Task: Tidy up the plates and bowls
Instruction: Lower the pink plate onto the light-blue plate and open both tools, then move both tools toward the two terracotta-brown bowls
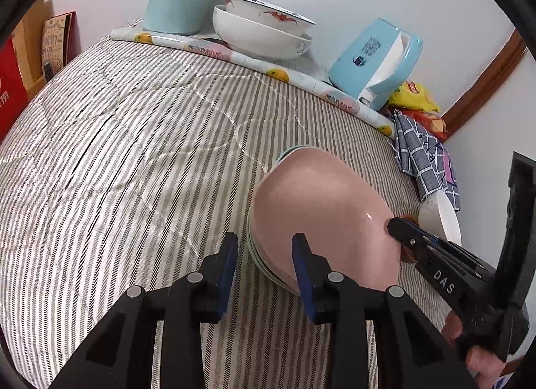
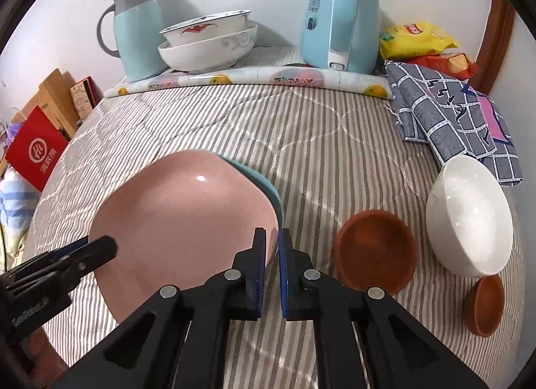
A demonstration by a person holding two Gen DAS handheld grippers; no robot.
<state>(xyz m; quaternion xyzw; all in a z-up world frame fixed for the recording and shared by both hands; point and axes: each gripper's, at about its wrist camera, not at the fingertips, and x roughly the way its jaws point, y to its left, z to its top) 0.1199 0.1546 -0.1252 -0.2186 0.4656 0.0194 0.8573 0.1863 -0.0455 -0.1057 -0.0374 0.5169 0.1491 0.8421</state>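
We see a glossy pink square-ish ceramic plate (image 2: pixel 174 221) lying on top of a pale teal plate (image 2: pixel 264 184), the pair resting on a grey-and-white striped quilted cloth (image 2: pixel 301 141). Our right gripper (image 2: pixel 272 248) has its two blue-padded fingers pinched narrowly on the pink plate's near right rim. Our left gripper (image 1: pixel 264 255) stands with its fingers spread apart at the pink plate's opposite edge, one pad over the plate and the other beside it on the cloth; it clasps nothing. Just right of the pink plate sits a small round terracotta-brown bowl (image 2: pixel 375 251), and beyond that a white ceramic bowl (image 2: pixel 469 218) tilted on its side, with a second smaller brown bowl (image 2: pixel 484 305) near it. Well behind the pink plate, two white patterned bowls (image 2: pixel 207 44) are nested on a fruit-printed mat (image 2: pixel 251 80), between a light blue thermos jug (image 2: pixel 137 34) and a light blue electric kettle (image 2: pixel 338 17). A grey checked cloth (image 2: pixel 449 111) lies behind the white bowl.
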